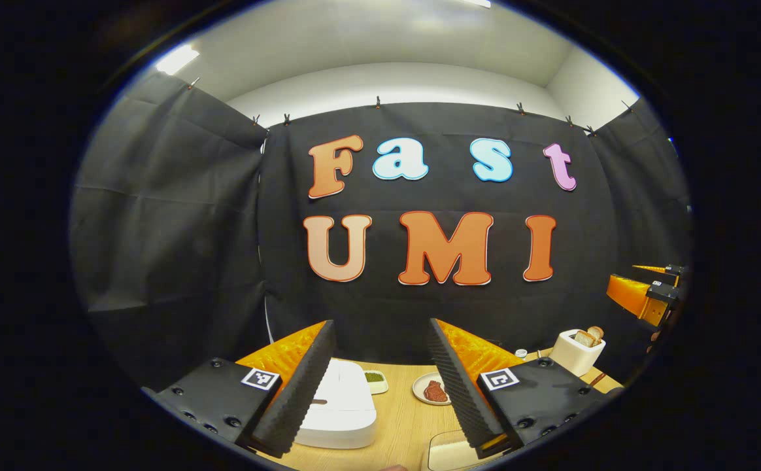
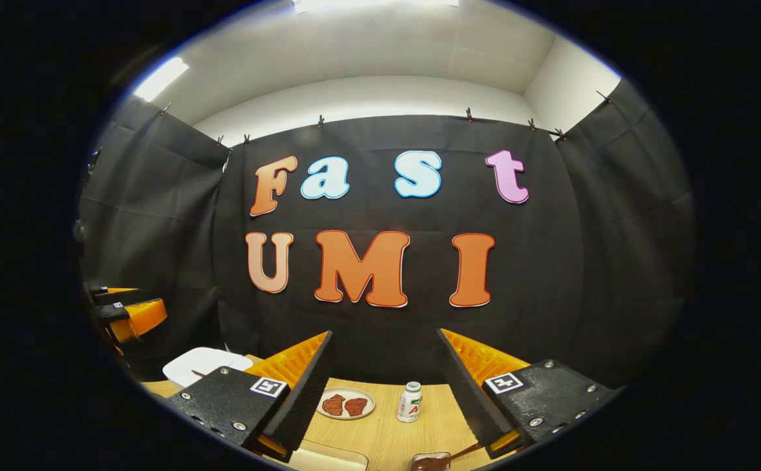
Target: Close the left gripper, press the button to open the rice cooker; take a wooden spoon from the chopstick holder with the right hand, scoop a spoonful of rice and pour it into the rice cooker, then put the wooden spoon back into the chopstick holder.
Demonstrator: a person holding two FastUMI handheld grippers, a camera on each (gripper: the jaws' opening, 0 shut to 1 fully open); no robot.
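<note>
Both claws gaping, empty: left claw [image 1: 380, 386] high above desk [image 1: 406, 425], rice cooker [image 1: 338, 405] just below-ahead, nearer this hand; right claw [image 2: 384, 392] farther off. Must shut before pressing.

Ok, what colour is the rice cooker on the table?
White. The rice cooker shows best in the left gripper view, lid closed.

In the left gripper view the rice cooker [image 1: 338, 405] sits at 7 o'clock on the table [image 1: 401, 425], a plate [image 1: 431, 390] just right of it, a toaster [image 1: 577, 350] at 4 o'clock.
</note>
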